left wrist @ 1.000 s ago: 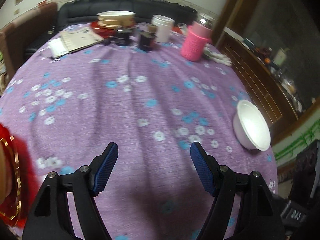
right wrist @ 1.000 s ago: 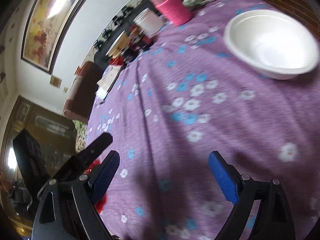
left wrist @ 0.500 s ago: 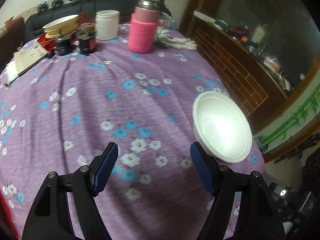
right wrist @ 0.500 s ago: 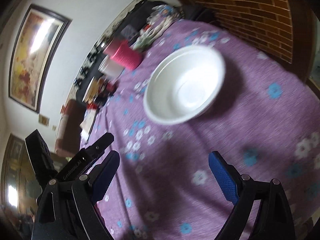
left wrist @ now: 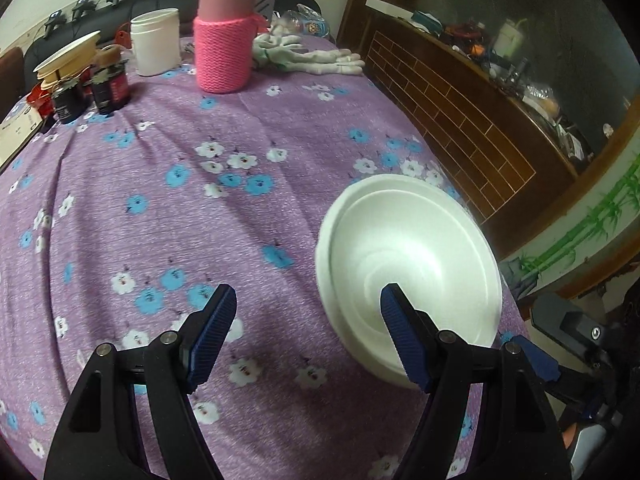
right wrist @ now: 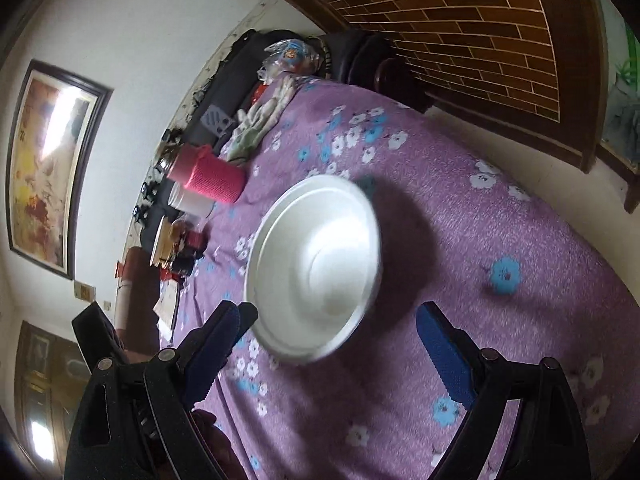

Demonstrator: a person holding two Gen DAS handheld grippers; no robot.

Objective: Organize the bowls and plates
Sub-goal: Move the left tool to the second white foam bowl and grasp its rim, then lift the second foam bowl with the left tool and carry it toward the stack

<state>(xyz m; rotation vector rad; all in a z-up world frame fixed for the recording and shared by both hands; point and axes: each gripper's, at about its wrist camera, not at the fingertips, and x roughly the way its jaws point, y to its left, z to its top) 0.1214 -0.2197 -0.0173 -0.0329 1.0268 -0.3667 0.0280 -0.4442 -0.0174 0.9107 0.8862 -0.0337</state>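
Observation:
A white foam bowl (left wrist: 408,264) stands upright near the right edge of the round table with the purple flowered cloth (left wrist: 240,140). My left gripper (left wrist: 308,320) is open just left of the bowl, and its right finger overlaps the bowl's near rim in the picture. In the right wrist view the bowl (right wrist: 316,256) sits just ahead of my open right gripper (right wrist: 334,318), its near rim between the fingers, with no pad touching it. A stack of plates and bowls (left wrist: 68,56) stands at the far left of the table.
A flask in a pink knit sleeve (left wrist: 224,52), a white jar (left wrist: 155,42), dark jars (left wrist: 110,80) and white gloves (left wrist: 316,58) line the table's far side. A wooden brick-patterned cabinet (left wrist: 460,120) stands close beyond the table's right edge.
Both grippers have swung across the table toward the white bowl, which has come much nearer in both views. Both stay open and nothing was picked up.

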